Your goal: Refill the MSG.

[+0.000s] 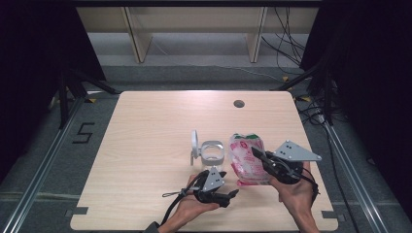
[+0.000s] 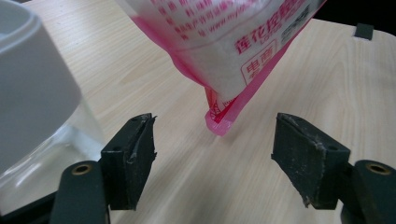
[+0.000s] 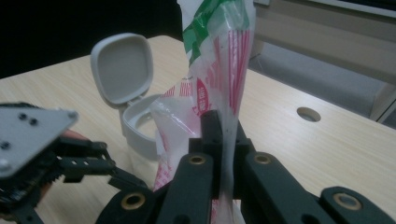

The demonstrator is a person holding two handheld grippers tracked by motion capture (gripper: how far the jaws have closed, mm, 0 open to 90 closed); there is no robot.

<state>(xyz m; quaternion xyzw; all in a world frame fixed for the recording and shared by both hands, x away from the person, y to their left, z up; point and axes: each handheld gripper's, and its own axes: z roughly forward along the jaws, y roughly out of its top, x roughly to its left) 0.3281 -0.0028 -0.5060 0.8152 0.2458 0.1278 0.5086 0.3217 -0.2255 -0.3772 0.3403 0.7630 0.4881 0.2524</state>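
the right gripper point(image 1: 256, 153) is clenched on the pink-and-white bag point(image 1: 247, 160), holding it upright, seemingly just clear of the table point(image 1: 145, 145). the left gripper point(image 2: 215, 140), jaws spread and holding nothing, sits near the bag's bottom corner, right of the clear open-lidded container point(image 1: 211, 154).

We're looking along our left hand-held gripper point(image 2: 215, 149), and its two black jaws stand wide apart with nothing between them but bare wood. Their pads look pretty scuffed. A pink-edged plastic bag point(image 2: 229, 51) with red printing and white stuff inside hangs down from the top, tilted, its bottom corner dangling just above the light wooden tabletop point(image 2: 196, 186), roughly over the gap between the jaws. On the left we've got a clear container point(image 2: 46, 154) with a chunky white rim, sitting just beside the left jaw.
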